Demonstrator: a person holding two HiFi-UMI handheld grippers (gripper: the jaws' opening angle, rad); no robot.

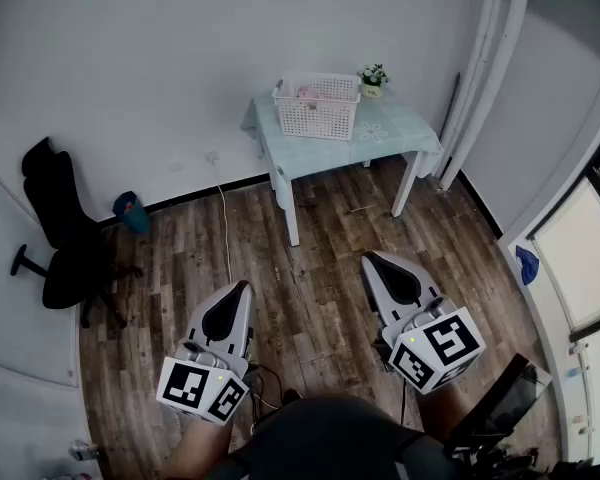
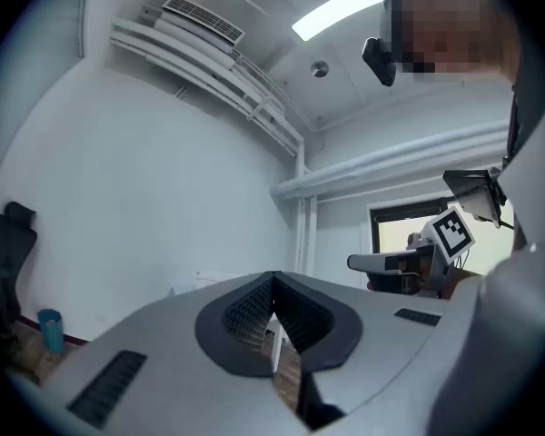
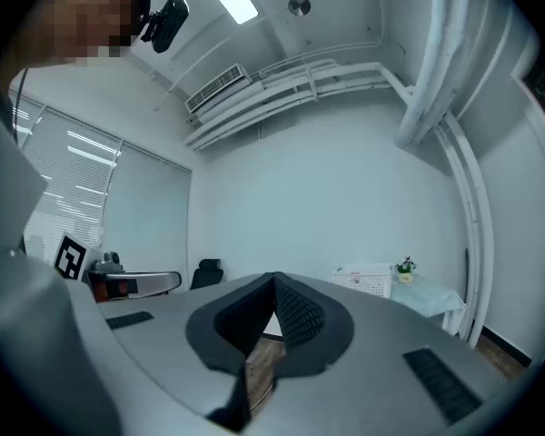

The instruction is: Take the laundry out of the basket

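Note:
A white lattice laundry basket (image 1: 316, 106) stands on a small table (image 1: 390, 133) with a pale blue cloth, against the far wall. Something pink shows inside the basket. In the right gripper view the basket (image 3: 364, 281) appears small at the right. My left gripper (image 1: 244, 287) is low at the left, far from the table, jaws shut with nothing in them. To its right my right gripper (image 1: 369, 259) is held the same way, shut and empty. Both point toward the table across the wooden floor.
A small potted plant (image 1: 372, 78) sits on the table beside the basket. A black office chair (image 1: 62, 233) stands at the left wall, with a blue object (image 1: 132, 211) on the floor near it. A cable runs down the wall. White pipes (image 1: 485, 68) and a window are at the right.

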